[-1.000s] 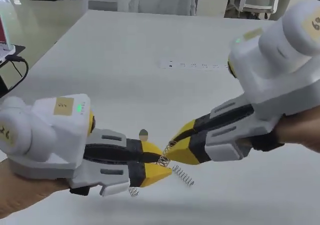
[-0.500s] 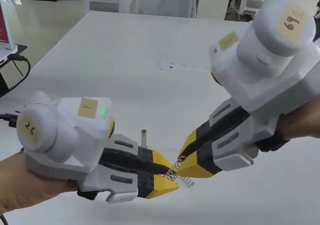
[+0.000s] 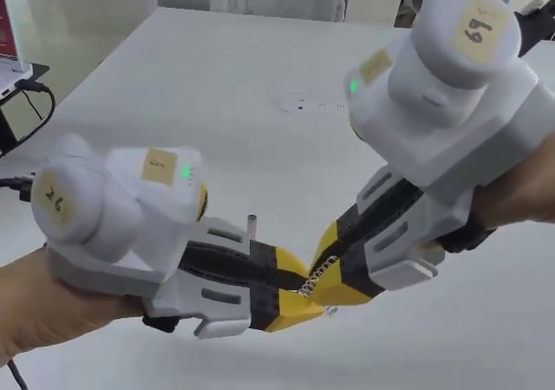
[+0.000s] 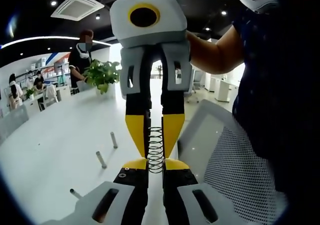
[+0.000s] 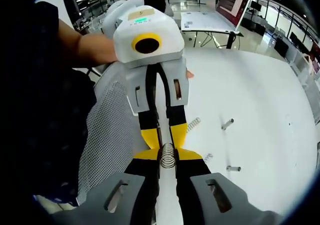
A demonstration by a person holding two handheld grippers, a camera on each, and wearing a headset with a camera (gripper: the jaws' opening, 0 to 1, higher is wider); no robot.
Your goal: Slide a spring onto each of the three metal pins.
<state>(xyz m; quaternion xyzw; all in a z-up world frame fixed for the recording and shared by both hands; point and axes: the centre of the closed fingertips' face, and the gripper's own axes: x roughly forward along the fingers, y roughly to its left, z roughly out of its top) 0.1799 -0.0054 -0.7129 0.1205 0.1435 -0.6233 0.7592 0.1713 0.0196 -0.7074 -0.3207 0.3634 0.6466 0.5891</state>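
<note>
Now left gripper [image 4: 156,165], right gripper [image 5: 168,156] both pinch one spring [image 4: 156,149]; two loose springs [image 5: 193,124], three pins [image 4: 114,140].

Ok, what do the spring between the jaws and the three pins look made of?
The spring: thin bare metal wire, probably steel, silvery with light glinting off its open coils. The pins: also metal by the look, smooth grey rods with a dull sheen; the alloy can't be told.

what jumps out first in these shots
The left gripper and right gripper, white bodies with yellow-tipped black jaws, meet tip to tip above the white table, a thin coiled metal spring caught between them. Three short metal pins sit on the table off to the side.
</note>
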